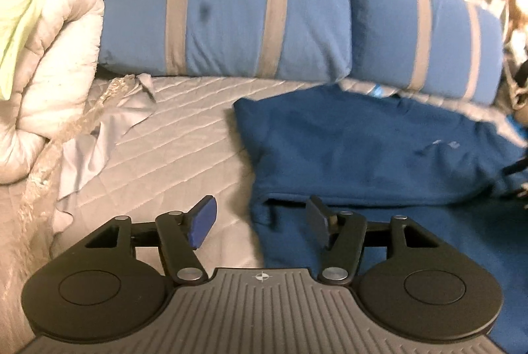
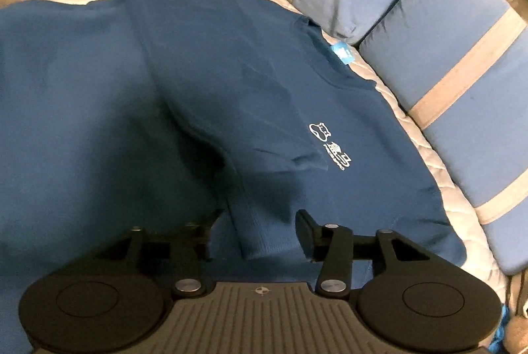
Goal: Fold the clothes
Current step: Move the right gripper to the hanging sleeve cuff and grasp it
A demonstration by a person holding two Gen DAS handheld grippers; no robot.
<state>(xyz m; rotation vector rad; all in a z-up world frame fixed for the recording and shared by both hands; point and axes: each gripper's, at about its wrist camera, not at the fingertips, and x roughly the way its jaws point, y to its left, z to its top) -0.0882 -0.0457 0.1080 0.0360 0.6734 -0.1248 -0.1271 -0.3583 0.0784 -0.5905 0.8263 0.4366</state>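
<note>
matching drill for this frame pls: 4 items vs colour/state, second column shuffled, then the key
Items:
1. sweatshirt
2. pillows
3. comforter
4. left tongs

Colour or state:
A. open, holding nothing
B. off-white, bunched at the bed's edge
C. dark blue, white chest logo, spread on the bed
D. light blue with grey stripes

Pairs: 1-C, 2-D, 3-B, 4-A

Dark blue sweatshirt (image 2: 231, 83) with small white chest logo lies spread flat, sleeve folded inward.
</note>
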